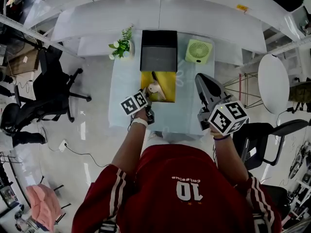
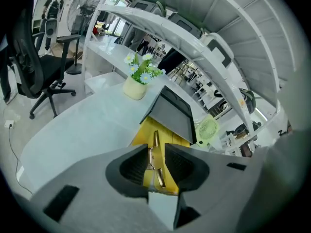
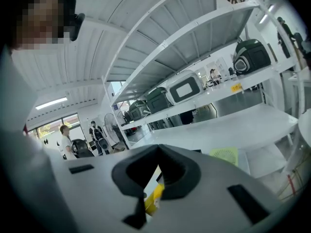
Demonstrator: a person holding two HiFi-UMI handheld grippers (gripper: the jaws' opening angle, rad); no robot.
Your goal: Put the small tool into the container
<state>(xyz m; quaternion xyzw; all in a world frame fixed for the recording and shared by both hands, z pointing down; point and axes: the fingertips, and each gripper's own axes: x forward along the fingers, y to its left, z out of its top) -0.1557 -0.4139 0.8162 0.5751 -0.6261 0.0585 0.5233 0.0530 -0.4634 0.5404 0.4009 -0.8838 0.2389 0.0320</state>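
A yellow container (image 1: 168,84) with its dark lid (image 1: 158,50) raised stands at the middle of the pale blue table (image 1: 184,115). In the left gripper view a slim brass-coloured tool (image 2: 156,141) lies on the floor of the yellow container (image 2: 139,135). My left gripper (image 1: 154,89) hangs over the container's near end, its jaws open (image 2: 156,152), with nothing between the pads. My right gripper (image 1: 200,78) is raised to the right of the container, and its jaws (image 3: 157,152) meet at the tips with nothing held. A strip of yellow (image 3: 154,198) shows below them.
A potted plant (image 1: 122,45) stands at the table's back left and a small green fan (image 1: 198,51) at the back right. Office chairs (image 1: 53,89) stand on the floor to the left, a round white table (image 1: 273,84) to the right. White shelves run behind the table.
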